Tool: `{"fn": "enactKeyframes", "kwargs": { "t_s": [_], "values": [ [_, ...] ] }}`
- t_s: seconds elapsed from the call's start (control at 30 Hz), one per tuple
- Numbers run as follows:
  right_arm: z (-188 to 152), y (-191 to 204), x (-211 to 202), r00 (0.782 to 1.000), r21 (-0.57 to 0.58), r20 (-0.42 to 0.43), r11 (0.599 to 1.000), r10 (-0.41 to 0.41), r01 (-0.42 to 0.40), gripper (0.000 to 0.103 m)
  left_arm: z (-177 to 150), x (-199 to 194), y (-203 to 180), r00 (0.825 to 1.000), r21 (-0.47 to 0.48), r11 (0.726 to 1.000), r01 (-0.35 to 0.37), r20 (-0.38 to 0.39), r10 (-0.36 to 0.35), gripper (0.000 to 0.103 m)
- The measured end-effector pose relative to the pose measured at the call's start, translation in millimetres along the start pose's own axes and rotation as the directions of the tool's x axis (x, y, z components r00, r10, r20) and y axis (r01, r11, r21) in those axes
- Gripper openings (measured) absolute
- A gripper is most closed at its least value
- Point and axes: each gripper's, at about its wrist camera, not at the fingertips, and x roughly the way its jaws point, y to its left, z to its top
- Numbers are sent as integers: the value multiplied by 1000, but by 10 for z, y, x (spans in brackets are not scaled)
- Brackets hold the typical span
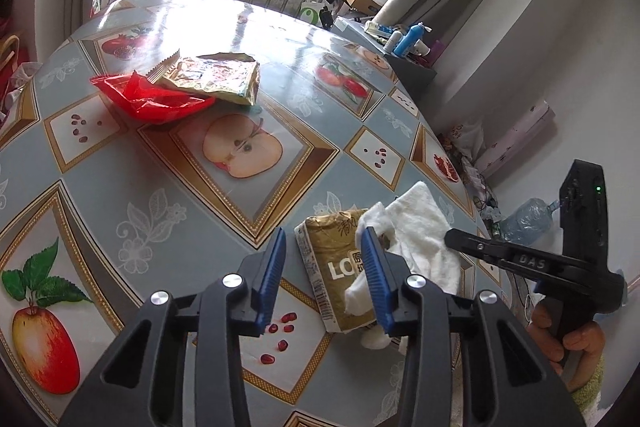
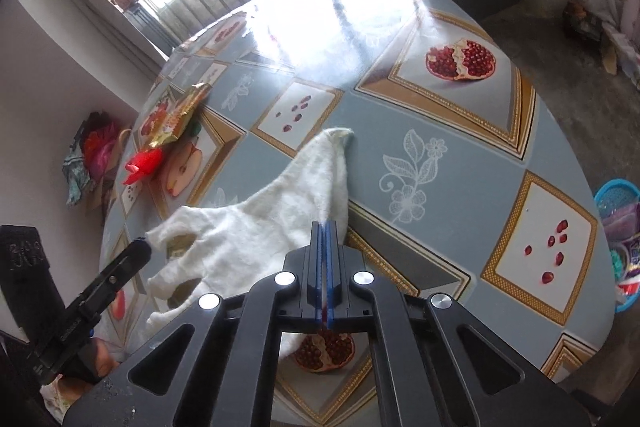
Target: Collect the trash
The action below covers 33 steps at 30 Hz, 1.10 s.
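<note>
A white torn tissue [image 2: 276,223] lies over a gold tissue pack [image 1: 340,263] near the table's right edge. My right gripper [image 2: 325,227] is shut on the tissue's edge; it shows in the left wrist view [image 1: 452,237] touching the tissue [image 1: 416,227]. My left gripper [image 1: 326,247] is open and empty, its right finger over the pack. A red wrapper [image 1: 152,99] and a gold snack bag [image 1: 218,77] lie together farther across the table; they also show in the right wrist view as the red wrapper [image 2: 144,163] and the gold snack bag [image 2: 180,115].
The round table [image 1: 132,187] has a fruit-print cloth. A dark cabinet [image 1: 412,71] with bottles stands past its far right edge. A blue basket [image 2: 616,195] and bags sit on the floor to the right. A railing and bright window lie behind.
</note>
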Motion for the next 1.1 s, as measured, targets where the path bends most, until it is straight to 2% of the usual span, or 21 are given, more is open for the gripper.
{"fn": "enactKeyframes", "kwargs": {
  "t_s": [0.1, 0.3, 0.33, 0.4, 0.47, 0.57, 0.63, 0.77, 0.8, 0.83, 0.9, 1.0, 1.1],
  "values": [
    [36, -7, -334, 994, 12, 38, 994, 106, -107, 0, 1, 9, -11, 1000, 4, 1000, -6, -4, 6, 38],
    [31, 20, -1095, 977, -70, 136, 986, 162, -154, 0, 24, 32, -69, 1000, 6, 1000, -7, -25, 7, 38],
    [24, 9, -1178, 977, -77, 143, 985, 162, -152, 0, 25, 43, -78, 999, 0, 1000, -3, -34, 3, 40],
    [-16, -52, -1338, 977, -89, 134, 984, 168, -157, 0, 29, 62, -101, 999, -13, 1000, 0, -50, -1, 55],
    [-51, -94, -1380, 979, -85, 115, 984, 168, -159, 0, 29, 82, -146, 998, -6, 1000, -5, -55, 5, 59],
    [-86, -142, -1286, 986, -72, 84, 988, 145, -139, 0, 19, 135, -238, 998, 31, 999, -18, -65, 20, 66],
    [-76, -168, -1103, 992, -45, 61, 993, 114, -112, 0, 10, 179, -293, 997, 48, 999, -20, -74, 24, 66],
    [7, -208, -719, 995, -18, 67, 997, 78, -77, 4, -20, 253, -378, 995, 86, 995, -44, -82, 51, 66],
    [34, -229, -618, 995, -5, 69, 997, 73, -73, 7, -32, 266, -387, 995, 94, 994, -52, -82, 60, 67],
    [70, -268, -491, 995, 22, 60, 997, 74, -76, 20, -41, 279, -394, 994, 98, 993, -59, -84, 68, 68],
    [109, -341, -344, 996, 75, 43, 994, 78, -82, 33, -54, 304, -402, 993, 97, 993, -72, -88, 80, 72],
    [91, -401, -345, 996, 103, 60, 992, 68, -74, 37, -59, 331, -411, 992, 97, 992, -84, -83, 92, 74],
    [26, -447, -438, 996, 89, 85, 996, -19, 11, 40, -75, 398, -447, 990, 122, 987, -104, -83, 114, 74]
  ]
}}
